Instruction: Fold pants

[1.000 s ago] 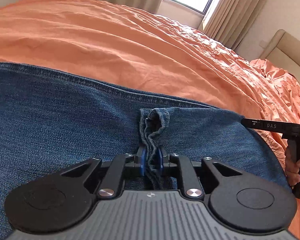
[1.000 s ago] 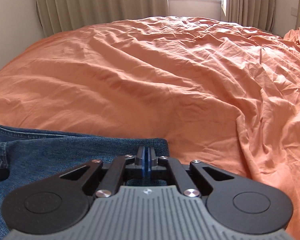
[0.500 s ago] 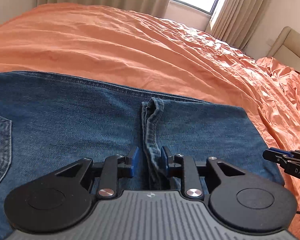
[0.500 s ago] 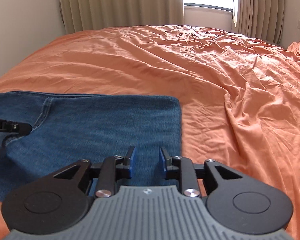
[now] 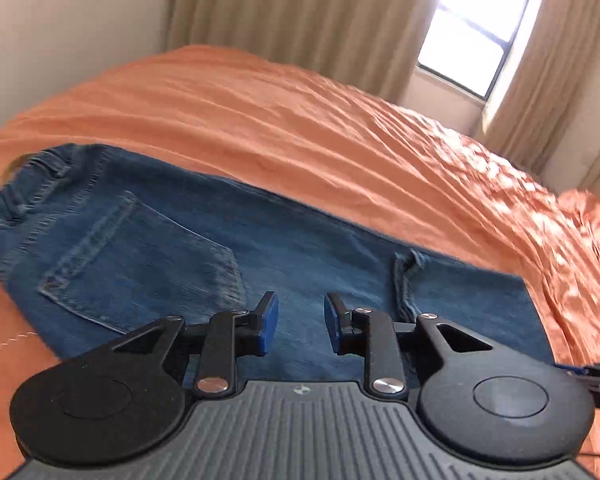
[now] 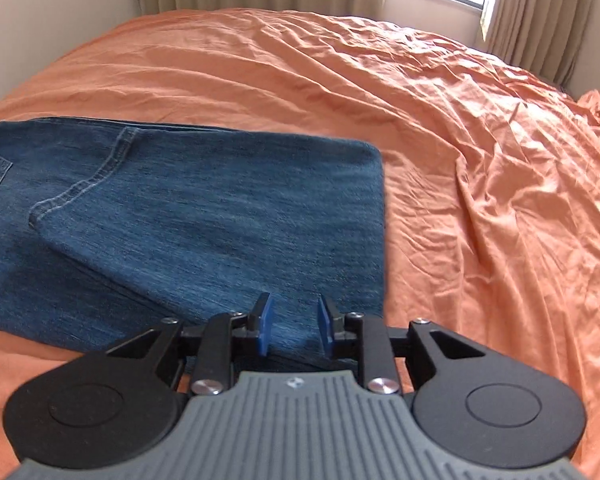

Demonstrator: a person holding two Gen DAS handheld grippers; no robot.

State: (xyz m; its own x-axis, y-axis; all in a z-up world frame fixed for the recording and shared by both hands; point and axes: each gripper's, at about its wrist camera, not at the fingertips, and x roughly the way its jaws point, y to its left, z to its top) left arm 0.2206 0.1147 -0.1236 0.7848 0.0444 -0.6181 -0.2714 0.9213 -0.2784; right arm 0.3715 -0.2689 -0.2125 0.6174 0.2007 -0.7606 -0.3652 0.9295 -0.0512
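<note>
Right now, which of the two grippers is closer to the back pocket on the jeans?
Left. The left gripper hangs open just beside the back pocket, slightly above it. The right gripper, also open, sits over the folded end of the jeans, with the pocket far off at that view's left edge.

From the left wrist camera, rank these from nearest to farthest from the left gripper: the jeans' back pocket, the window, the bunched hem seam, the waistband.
From the left gripper:
1. Bunched hem seam, just right of the fingers.
2. Back pocket, left; close to the seam's distance, so a narrow call.
3. Waistband, far left end of the jeans.
4. Window, beyond the bed, upper right.
</note>
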